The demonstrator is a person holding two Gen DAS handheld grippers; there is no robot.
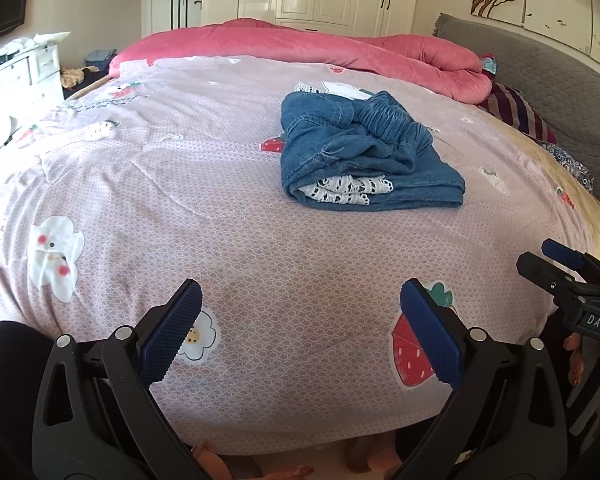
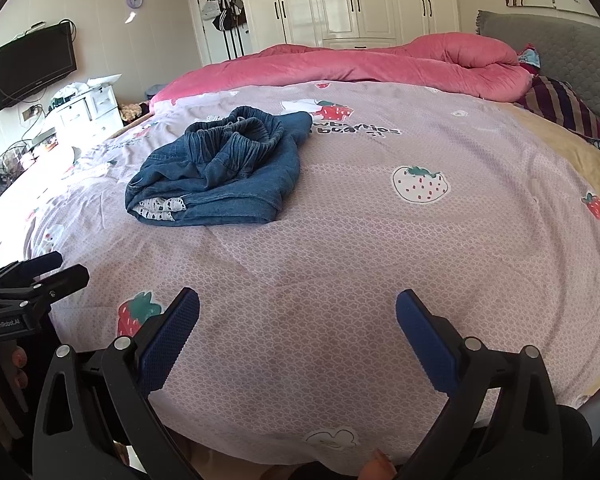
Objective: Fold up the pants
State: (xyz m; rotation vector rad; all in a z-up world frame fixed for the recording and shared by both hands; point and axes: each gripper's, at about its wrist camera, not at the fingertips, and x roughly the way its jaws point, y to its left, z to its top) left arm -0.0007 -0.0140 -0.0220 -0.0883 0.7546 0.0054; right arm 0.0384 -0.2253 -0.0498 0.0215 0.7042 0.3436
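Observation:
Blue denim pants (image 1: 364,152) with white lace trim lie in a folded bundle on the pink strawberry-print bedspread (image 1: 260,248), elastic waistband on top. They also show in the right wrist view (image 2: 220,172), left of centre. My left gripper (image 1: 300,292) is open and empty, held near the bed's front edge, well short of the pants. My right gripper (image 2: 298,300) is open and empty, also near the front edge. Each gripper shows at the side of the other's view: the right one (image 1: 548,260), the left one (image 2: 66,266).
A rolled pink quilt (image 1: 320,52) lies along the far side of the bed. A grey headboard (image 1: 560,92) and striped cloth (image 1: 516,112) are at right. A white dresser (image 2: 88,112) and wall TV (image 2: 32,64) stand left; wardrobes (image 2: 360,0) behind.

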